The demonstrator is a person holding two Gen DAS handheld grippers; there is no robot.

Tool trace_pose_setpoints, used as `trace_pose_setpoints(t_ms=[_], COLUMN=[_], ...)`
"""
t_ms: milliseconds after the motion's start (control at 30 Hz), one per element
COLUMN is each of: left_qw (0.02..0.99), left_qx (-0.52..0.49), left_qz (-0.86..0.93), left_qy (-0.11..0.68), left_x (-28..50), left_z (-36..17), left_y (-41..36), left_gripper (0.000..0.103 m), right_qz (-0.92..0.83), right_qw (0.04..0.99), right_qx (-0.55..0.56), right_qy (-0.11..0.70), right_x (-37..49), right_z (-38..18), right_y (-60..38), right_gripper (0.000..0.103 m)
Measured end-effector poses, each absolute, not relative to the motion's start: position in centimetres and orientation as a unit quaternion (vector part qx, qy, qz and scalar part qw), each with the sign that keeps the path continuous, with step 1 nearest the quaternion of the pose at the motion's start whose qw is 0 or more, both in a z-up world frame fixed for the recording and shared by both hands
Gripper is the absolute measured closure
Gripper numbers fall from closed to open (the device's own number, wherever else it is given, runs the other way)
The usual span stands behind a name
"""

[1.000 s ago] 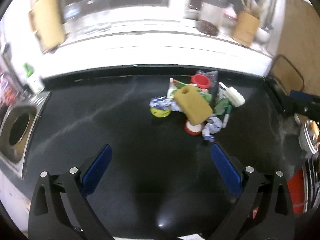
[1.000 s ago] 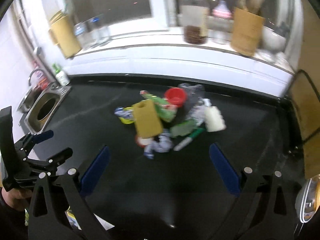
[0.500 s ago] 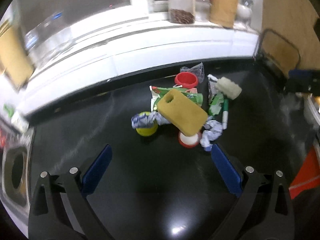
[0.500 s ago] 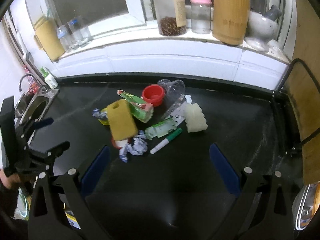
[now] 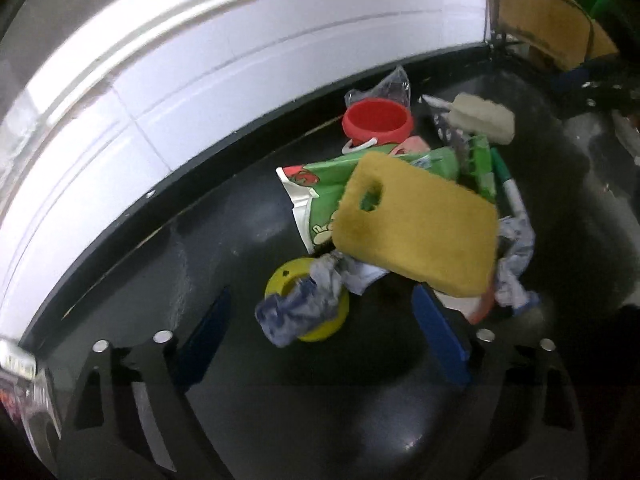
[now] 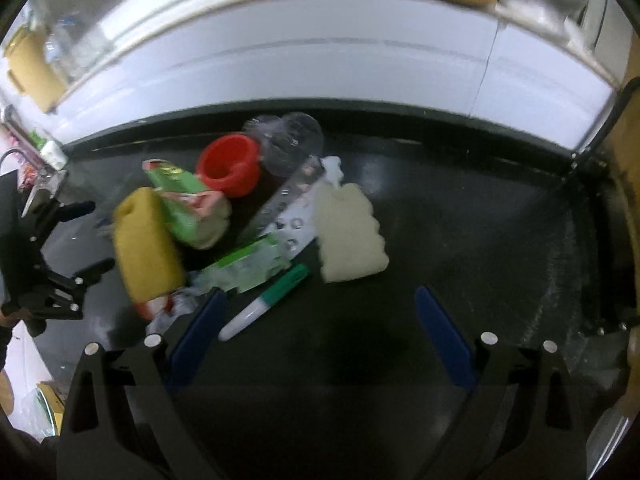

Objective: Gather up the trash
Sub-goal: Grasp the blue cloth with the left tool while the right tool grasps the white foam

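A heap of trash lies on the black counter (image 5: 208, 248). It holds a yellow sponge (image 5: 416, 224), a green wrapper (image 5: 320, 184), a red cup (image 5: 378, 122), a white sponge (image 6: 348, 236), a green marker (image 6: 272, 304) and crumpled paper (image 5: 516, 264). My left gripper (image 5: 320, 292) hangs over the near side of the heap with its jaws closing. A yellow ring (image 5: 280, 284) and a crumpled blue-white wrapper (image 5: 304, 308) sit between its fingers, untouched. My right gripper (image 6: 320, 294) is also closing. The marker lies in its gap near the left finger, not pressed. The left gripper (image 6: 86, 238) also shows at the right wrist view's left edge.
A white tiled wall (image 6: 320, 68) runs along the back of the counter. A clear plastic cup (image 6: 288, 140) and a blister pack (image 6: 296, 208) lie in the heap. A wooden board (image 5: 540, 40) stands at the right end. A tap and a bottle (image 6: 44, 144) are far left.
Both grippers have dropped toward the heap, which now fills much more of each view. The left gripper has rolled, tilting its view. Both pairs of jaws have narrowed slightly.
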State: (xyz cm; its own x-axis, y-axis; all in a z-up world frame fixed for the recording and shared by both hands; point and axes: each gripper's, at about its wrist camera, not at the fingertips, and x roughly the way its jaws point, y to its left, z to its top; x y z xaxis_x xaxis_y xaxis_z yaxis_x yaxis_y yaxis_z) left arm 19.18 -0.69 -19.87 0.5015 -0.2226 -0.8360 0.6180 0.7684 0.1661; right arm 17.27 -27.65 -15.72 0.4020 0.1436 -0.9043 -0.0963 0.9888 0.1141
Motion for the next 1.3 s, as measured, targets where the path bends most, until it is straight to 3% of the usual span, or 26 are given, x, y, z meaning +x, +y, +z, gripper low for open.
trace_pose_setpoints(t_ms=[133, 200, 267, 333, 400, 433, 467, 567, 1300], left_qw=[0.827, 0.824, 0.818, 0.814, 0.811, 0.811, 0.81, 0.815, 0.881], left_qx=[0.211, 0.216, 0.229, 0.228, 0.223, 0.221, 0.214, 0.182, 0.061], left_qz=[-0.278, -0.287, -0.293, -0.305, -0.308, -0.304, -0.299, -0.283, -0.113], left_qy=[0.44, 0.439, 0.439, 0.439, 0.445, 0.449, 0.458, 0.472, 0.454], left_x=[20.8, 21.0, 20.9, 20.5, 20.3, 20.2, 20.1, 19.9, 12.7], left_z=[-20.8, -21.4, -21.7, -21.6, -21.5, -21.3, -21.2, -20.1, -7.8], left_y=[-0.7, -0.9, -1.4, -1.7, -2.0, -2.1, -2.1, -1.8, 1.4], left_gripper=[0.031, 0.045, 0.061, 0.068, 0.076, 0.077, 0.078, 0.079, 0.079], right_qz=[0.066, 0.065, 0.066, 0.069, 0.069, 0.067, 0.071, 0.071, 0.089], right_qw=[0.826, 0.821, 0.815, 0.81, 0.807, 0.806, 0.805, 0.808, 0.859], right_qx=[0.016, 0.014, 0.013, 0.01, 0.001, -0.003, -0.002, 0.007, 0.028], right_qy=[0.56, 0.567, 0.576, 0.583, 0.587, 0.588, 0.589, 0.584, 0.504], right_x=[20.3, 21.5, 22.7, 23.6, 24.1, 24.2, 24.3, 24.1, 17.1], right_z=[-18.4, -19.3, -20.3, -20.9, -21.3, -21.4, -21.5, -21.2, -10.4], right_y=[-27.9, -27.8, -27.5, -27.1, -26.6, -26.5, -26.4, -26.6, -26.5], right_gripper=[0.016, 0.016, 0.024, 0.028, 0.04, 0.06, 0.071, 0.086, 0.09])
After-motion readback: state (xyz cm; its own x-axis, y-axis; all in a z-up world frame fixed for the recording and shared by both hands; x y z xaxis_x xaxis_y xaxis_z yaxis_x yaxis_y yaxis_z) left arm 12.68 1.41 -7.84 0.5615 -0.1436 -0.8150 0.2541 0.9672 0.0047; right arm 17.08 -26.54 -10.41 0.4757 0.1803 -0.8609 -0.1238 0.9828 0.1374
